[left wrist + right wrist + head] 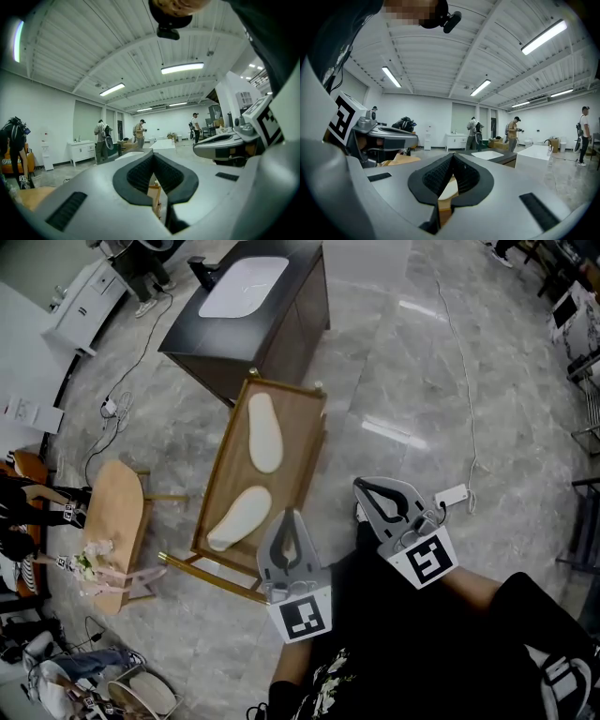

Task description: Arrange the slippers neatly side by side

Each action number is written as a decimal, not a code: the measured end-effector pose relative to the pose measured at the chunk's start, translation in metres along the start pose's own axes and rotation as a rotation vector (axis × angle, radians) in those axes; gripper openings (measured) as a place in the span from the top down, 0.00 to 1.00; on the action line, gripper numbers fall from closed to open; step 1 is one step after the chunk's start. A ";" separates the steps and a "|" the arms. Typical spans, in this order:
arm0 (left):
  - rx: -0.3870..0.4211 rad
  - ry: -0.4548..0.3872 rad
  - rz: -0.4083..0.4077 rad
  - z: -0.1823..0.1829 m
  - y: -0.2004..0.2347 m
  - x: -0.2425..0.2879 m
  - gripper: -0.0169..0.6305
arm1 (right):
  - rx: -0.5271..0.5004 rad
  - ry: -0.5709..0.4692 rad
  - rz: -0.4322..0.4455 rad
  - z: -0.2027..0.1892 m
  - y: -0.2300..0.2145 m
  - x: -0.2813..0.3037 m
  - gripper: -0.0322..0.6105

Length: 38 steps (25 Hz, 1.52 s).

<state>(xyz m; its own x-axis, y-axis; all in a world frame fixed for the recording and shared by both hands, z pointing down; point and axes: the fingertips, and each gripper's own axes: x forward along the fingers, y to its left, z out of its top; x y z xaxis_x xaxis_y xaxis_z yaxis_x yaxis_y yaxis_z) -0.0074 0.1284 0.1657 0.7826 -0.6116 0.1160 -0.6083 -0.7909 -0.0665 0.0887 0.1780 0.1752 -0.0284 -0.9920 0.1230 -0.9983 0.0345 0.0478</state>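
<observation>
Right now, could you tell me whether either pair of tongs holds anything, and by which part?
Nothing is held: the left tongs and right tongs are shut and empty, clear of the cream slippers on the wooden rack.

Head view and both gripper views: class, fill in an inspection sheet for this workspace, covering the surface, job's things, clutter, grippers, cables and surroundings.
Surface: light wooden framed platform on a grey marble floor.
Job's things: two flat cream slippers, far slipper and near slipper, lie end to end on the platform, not side by side.
Clutter: nothing seen on the platform.
Grippers: left gripper and right gripper both shut and empty.
Cables: white power strip on the floor, with a thin cable running away from it.
Surroundings: dark cabinet with white basin top; small wooden side table; people standing far off.
</observation>
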 end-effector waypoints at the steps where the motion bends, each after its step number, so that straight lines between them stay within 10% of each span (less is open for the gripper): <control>1: -0.001 -0.002 0.006 0.002 -0.001 0.006 0.97 | -0.002 -0.004 0.007 0.002 -0.005 0.003 0.95; 38: -0.020 0.036 0.139 0.008 -0.022 0.092 0.97 | 0.046 -0.010 0.126 -0.012 -0.102 0.046 0.95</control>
<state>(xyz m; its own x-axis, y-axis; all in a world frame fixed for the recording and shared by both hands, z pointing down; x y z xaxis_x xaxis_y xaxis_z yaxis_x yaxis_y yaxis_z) 0.0794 0.0892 0.1703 0.6857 -0.7137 0.1429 -0.7131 -0.6981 -0.0649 0.1897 0.1300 0.1880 -0.1545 -0.9812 0.1153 -0.9880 0.1541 -0.0125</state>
